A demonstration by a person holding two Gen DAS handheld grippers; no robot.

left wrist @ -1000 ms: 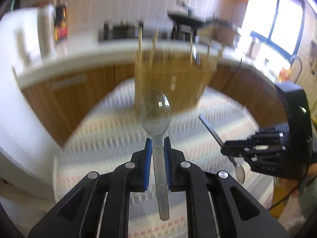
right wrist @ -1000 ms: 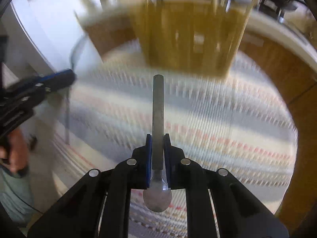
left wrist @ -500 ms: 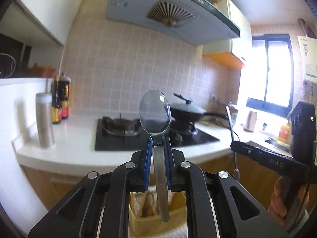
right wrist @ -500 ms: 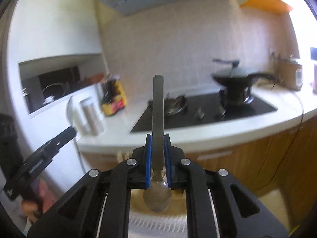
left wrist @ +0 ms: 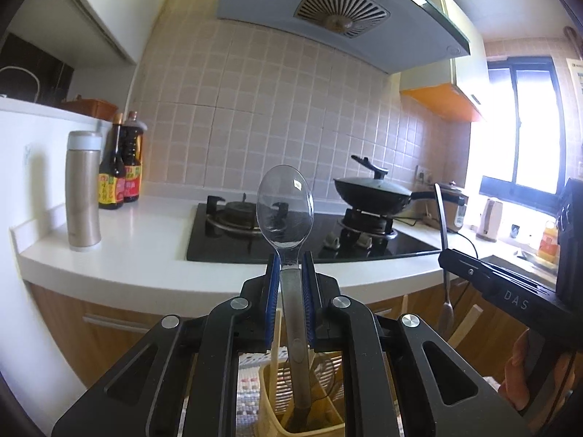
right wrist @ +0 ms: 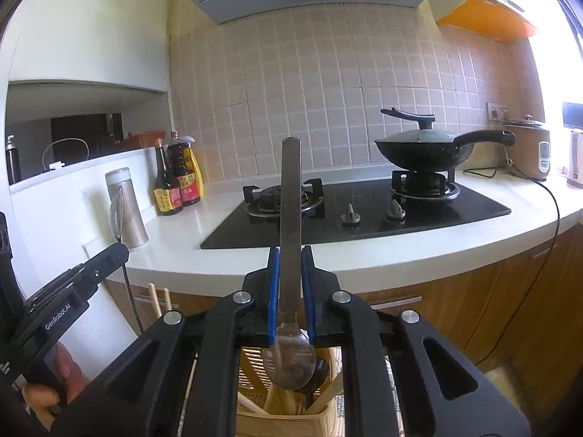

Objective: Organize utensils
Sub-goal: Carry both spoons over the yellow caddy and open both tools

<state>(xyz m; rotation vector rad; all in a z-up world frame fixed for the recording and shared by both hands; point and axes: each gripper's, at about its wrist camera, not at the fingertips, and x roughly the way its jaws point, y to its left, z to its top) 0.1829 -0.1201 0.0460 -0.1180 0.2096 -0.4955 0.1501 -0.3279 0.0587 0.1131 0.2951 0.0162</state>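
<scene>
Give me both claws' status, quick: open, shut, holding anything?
Left claw: shut on the clear plastic spoon, bowl up.
Right claw: shut on the metal spoon, bowl down, handle up.

Both spoons' lower ends now down over the yellow utensil basket (left wrist: 271, 397), stove nearer than before.

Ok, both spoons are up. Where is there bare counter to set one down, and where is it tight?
Bare white counter lies between the steel flask and the black hob, and along the front edge below the hob. Tight: the sauce bottles beside the flask, the wok on its burner, and the utensil basket, already holding chopsticks.
</scene>
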